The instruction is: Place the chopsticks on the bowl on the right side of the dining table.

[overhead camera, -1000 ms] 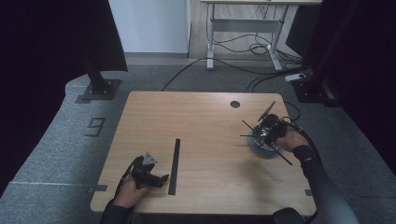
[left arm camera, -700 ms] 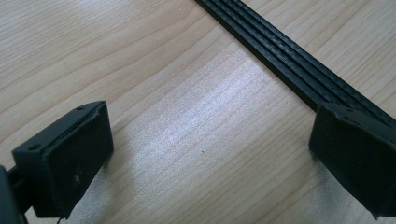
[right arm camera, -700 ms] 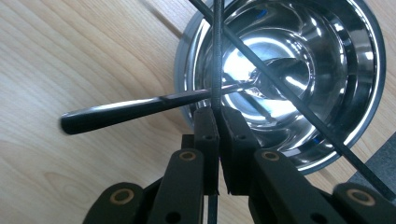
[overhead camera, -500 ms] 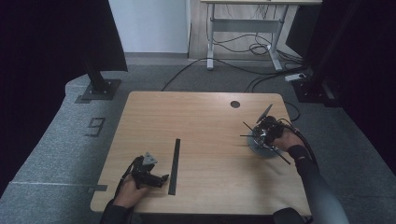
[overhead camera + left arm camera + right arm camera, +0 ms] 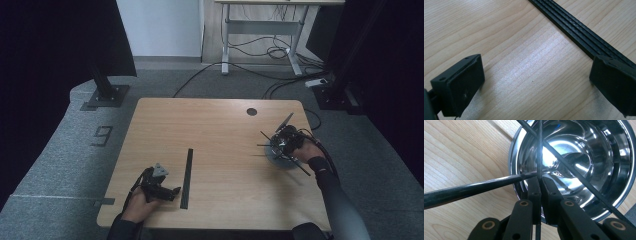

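Right gripper (image 5: 539, 182) was seen with its two black jaws drawn close together, pinched on a thin black strip (image 5: 539, 150) that ran straight up between them and over the mouth of a steel bowl (image 5: 624, 185). Two more black strips were seen laid across that bowl: one (image 5: 469, 188) reached from the bowl's rim out over the wood on the near-left of the right gripper view, the other (image 5: 584, 183) crossed the bowl slantwise toward its lower right. In the high view the same gripper (image 5: 286, 141) was held in the person's right hand directly above the bowl (image 5: 276, 157), near the table's (image 5: 220, 125) right edge, with the strips fanned out from the bowl in several directions. Left gripper (image 5: 536, 82) was held wide open, nothing between its jaws, both tips low over bare wood. A long black slatted bar (image 5: 574, 32) lay flat on the table, well apart from the bowl toward the table's left half; one jaw of the left gripper stood just beside this bar, and whether it touched could not be told. In the high view the left gripper (image 5: 167, 191) rested near the front edge, just left of the bar (image 5: 187, 171).
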`<state>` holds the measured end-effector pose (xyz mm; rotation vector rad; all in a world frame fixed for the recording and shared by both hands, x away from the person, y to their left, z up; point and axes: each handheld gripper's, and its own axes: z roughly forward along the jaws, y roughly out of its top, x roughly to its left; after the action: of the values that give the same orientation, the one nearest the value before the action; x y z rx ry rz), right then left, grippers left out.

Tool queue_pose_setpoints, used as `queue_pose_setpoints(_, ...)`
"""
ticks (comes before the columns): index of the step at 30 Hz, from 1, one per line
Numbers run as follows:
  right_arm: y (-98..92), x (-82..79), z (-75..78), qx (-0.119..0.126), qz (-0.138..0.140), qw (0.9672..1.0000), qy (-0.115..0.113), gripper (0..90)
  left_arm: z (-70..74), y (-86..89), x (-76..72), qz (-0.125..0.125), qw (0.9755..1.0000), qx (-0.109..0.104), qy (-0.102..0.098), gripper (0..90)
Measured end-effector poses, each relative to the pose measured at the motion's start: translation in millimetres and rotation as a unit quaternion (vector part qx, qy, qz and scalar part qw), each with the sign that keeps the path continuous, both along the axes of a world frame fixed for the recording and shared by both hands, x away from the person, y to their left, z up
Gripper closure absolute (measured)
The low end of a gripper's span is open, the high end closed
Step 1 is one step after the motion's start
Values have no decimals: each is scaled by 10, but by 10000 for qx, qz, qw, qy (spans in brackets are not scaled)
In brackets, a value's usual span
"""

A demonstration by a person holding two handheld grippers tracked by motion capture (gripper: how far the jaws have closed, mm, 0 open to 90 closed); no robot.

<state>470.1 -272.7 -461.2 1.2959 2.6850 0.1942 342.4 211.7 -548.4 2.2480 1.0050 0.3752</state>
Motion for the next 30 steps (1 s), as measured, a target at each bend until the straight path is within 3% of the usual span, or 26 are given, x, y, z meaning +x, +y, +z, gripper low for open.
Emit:
queue_pose_setpoints(4,-37,-17,20,125,-44,9999,-82,788,0,-1,0,4,10000,1,-4,0)
queue_pose_setpoints(9,-114,-79,90,414,-235,9985,-272,559,0,0,0,2,10000,4,-1,0)
queue_pose_setpoints(11,-155,-119,122,514,-378,9971,-404,476,0,0,0,3,10000,7,-2,0)
queue_pose_setpoints(14,-232,-189,159,802,-556,9927,-707,348,-1,-2,-1,11,10000,-6,-4,0)
queue_pose_setpoints(16,-259,-232,162,851,-623,9900,-938,277,0,-1,0,1,10000,2,-2,0)
queue_pose_setpoints(17,-274,-257,160,935,-673,9880,-1026,256,0,-1,0,3,10000,3,-2,0)
queue_pose_setpoints(18,-319,-302,139,1233,-726,9824,-1199,198,0,-1,0,2,10000,4,-2,0)
queue_pose_setpoints(20,-332,-316,129,1263,-757,9811,-1258,179,0,-1,0,2,10000,4,-3,0)
queue_pose_setpoints(23,-383,-373,88,1362,-899,9737,-1588,127,0,-1,0,3,10000,5,-2,0)
queue_pose_setpoints(26,-426,-431,63,1445,-1109,9631,-1983,27,0,-1,0,4,10000,2,-5,0)
queue_pose_setpoints(29,-473,-482,40,1605,-1247,9548,-2171,8,0,-1,0,2,10000,0,-3,0)
queue_pose_setpoints(30,-504,-498,23,1679,-1344,9505,-2243,0,0,-1,0,5,10000,2,-4,0)
